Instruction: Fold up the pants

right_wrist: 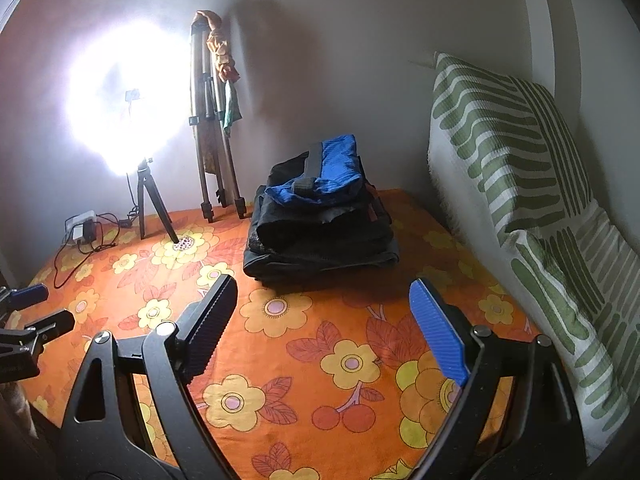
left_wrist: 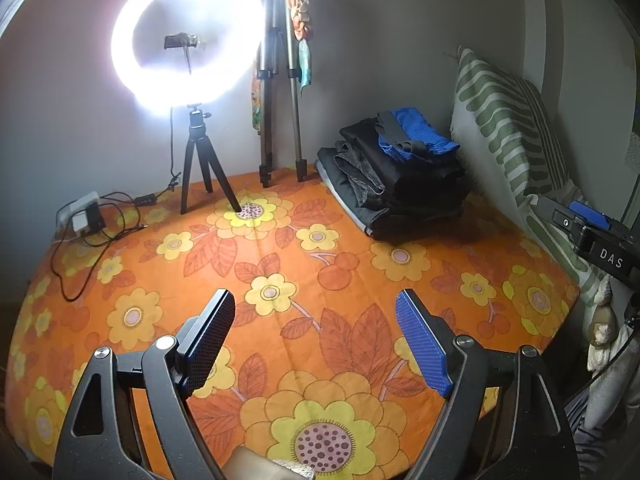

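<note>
A stack of folded dark pants (left_wrist: 404, 184) with a blue garment (left_wrist: 420, 136) on top lies at the far right of the bed; it also shows in the right wrist view (right_wrist: 324, 236), with the blue garment (right_wrist: 324, 176) on top. My left gripper (left_wrist: 316, 308) is open and empty above the orange flowered bedsheet (left_wrist: 280, 264). My right gripper (right_wrist: 324, 300) is open and empty, hovering short of the stack. The right gripper's body shows at the right edge of the left wrist view (left_wrist: 592, 236). The left gripper shows at the left edge of the right wrist view (right_wrist: 28, 320).
A lit ring light on a small tripod (left_wrist: 188, 44) stands at the back left beside a folded tripod (left_wrist: 280, 80) draped with cloth. A power strip with cables (left_wrist: 84, 216) lies at the left edge. Green striped pillows (right_wrist: 520, 184) lean on the right wall.
</note>
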A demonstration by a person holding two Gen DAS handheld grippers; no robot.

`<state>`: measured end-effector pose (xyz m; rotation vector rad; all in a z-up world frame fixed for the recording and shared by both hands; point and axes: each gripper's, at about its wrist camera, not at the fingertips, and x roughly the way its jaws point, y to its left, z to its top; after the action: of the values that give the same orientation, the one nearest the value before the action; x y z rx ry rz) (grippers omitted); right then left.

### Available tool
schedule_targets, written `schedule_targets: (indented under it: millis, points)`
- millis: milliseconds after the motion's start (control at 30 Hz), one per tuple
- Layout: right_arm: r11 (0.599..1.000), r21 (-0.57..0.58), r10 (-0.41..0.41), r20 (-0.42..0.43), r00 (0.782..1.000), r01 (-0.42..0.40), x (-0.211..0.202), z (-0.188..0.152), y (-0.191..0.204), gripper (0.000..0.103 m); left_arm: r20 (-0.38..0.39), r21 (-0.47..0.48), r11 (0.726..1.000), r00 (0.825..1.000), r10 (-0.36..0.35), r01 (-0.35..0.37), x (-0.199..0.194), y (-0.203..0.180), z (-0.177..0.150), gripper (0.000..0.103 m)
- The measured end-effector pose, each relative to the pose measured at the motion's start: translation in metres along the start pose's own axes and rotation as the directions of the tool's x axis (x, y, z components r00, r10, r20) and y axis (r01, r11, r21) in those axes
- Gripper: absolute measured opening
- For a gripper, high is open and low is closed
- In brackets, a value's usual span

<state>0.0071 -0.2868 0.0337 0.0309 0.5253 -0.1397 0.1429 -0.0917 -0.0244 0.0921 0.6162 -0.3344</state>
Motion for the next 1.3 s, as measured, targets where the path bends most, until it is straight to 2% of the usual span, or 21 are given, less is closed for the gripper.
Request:
schedule_targets:
  millis: [200, 300, 1300]
  points:
    - [1.000, 0.001, -0.004, 0.007, 1.000, 0.004, 0.0010, -0.0004, 0.0036, 0.096, 0.006, -0.005, 1.000, 1.000, 0.008, -0.008, -0.0017, 0.0044, 0.0005, 0.083]
    - [1.000, 0.001, 0.000, 0.006, 1.000, 0.000, 0.0024, 0.0012, 0.0039, 0.102, 0.008, -0.005, 1.000, 1.000, 0.009, -0.009, -0.0022, 0.0054, 0.0008, 0.083]
    - [1.000, 0.002, 0.003, 0.002, 1.000, -0.003, 0.0030, 0.0012, 0.0069, 0.102, 0.012, 0.001, 1.000, 1.000, 0.023, -0.023, -0.0048, 0.0050, 0.0019, 0.083]
